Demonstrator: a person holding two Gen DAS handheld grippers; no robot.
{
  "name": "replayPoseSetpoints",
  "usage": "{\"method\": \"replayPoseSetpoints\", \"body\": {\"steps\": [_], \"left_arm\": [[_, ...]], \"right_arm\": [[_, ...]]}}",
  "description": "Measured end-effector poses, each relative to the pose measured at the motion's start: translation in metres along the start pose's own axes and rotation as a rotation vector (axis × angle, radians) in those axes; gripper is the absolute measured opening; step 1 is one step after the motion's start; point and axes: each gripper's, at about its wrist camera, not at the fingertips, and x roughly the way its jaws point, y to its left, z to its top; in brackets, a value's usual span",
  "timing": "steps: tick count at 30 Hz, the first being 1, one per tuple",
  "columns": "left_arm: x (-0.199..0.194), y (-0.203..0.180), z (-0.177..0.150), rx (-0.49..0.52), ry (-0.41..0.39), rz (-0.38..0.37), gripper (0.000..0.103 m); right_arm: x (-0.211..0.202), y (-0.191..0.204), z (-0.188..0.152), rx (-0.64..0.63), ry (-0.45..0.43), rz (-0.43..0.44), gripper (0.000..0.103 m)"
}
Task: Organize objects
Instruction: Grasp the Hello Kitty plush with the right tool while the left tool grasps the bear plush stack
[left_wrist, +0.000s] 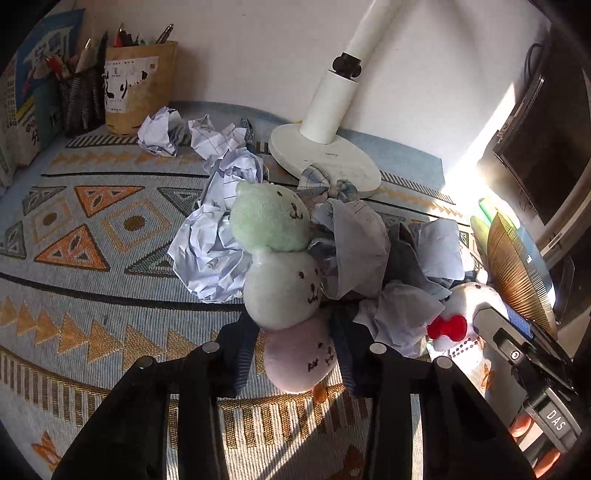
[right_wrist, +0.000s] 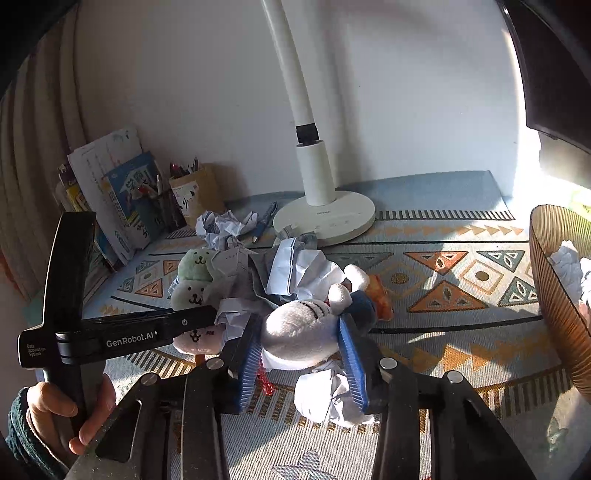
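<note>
bare patterned cloth (left_wrist: 92, 258) left, crumpled paper (left_wrist: 210, 258) and lamp base (left_wrist: 325, 162) crowding centre

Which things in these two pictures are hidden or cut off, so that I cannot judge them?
- Left wrist view: the white plush toy is partly hidden by crumpled paper and glare.
- Right wrist view: the brown basket is cut off by the right edge.
- Right wrist view: the pink part of the three-ball plush toy is hidden behind the left gripper.
</note>
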Motion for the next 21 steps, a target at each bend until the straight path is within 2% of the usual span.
{"method": "replayPoseSetpoints", "body": {"steps": [1,3,7,9,14,19,21], "left_arm": [[-0.005,-0.001,0.0,0.013,-0.02,0.006,0.026],[-0.02,0.0,-0.002,0.004,-0.057,-0.039,0.026],[-0.058,0.006,-0.01,-0.032,-0.148,-0.078,0.026],[-0.072,0.01,-0.017,-0.052,-0.168,-0.102,0.026],[-0.081,0.01,-0.041,-0.058,-0.169,-0.143,0.026],[-0.068,0.004,-0.052,-0.03,-0.139,-0.093,0.026],[-0.067,0.001,-0.055,-0.009,-0.14,-0.037,0.026]], "right_arm": [[-0.008,0.0,0.002,0.004,-0.035,0.015,0.04],[-0.027,0.0,0.005,0.009,-0.099,0.048,0.04],[-0.064,0.008,0.005,-0.017,-0.137,0.142,0.04],[-0.072,0.015,-0.002,-0.036,-0.093,0.204,0.04],[-0.057,0.025,-0.04,-0.035,0.117,0.383,0.04],[-0.05,0.015,-0.066,-0.049,0.244,0.299,0.04],[-0.055,0.003,-0.071,-0.029,0.254,0.252,0.048]]}}
